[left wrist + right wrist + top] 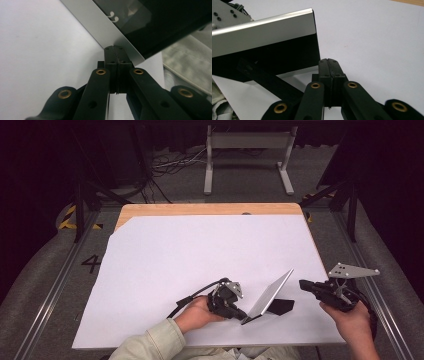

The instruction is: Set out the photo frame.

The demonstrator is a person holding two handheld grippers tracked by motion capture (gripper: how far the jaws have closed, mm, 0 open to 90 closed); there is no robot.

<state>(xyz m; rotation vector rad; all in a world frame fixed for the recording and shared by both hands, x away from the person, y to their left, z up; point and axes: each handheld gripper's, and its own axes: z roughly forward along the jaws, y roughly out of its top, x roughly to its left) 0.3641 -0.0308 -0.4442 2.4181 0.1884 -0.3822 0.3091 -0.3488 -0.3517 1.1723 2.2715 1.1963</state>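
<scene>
A thin silver-edged tablet (270, 295) leans tilted on a black prop (281, 306) near the front of the white sheet. My left gripper (241, 316) is shut, and its tips rest against the tablet's lower left corner. In the left gripper view the closed tips (113, 47) meet the silver border (100, 25) beside the dark glossy face. My right gripper (302, 284) is shut, held just right of the tablet's upper edge, apart from it. The right gripper view has its tips (328, 60) near the tablet's corner (262, 32) and the black prop (269, 82).
A white sheet (200, 255) covers most of the wooden table (210, 209). Behind the table stand a white metal frame (247, 150) and loose cables (165, 165) on the floor. A pale sleeve (150, 342) enters at the bottom.
</scene>
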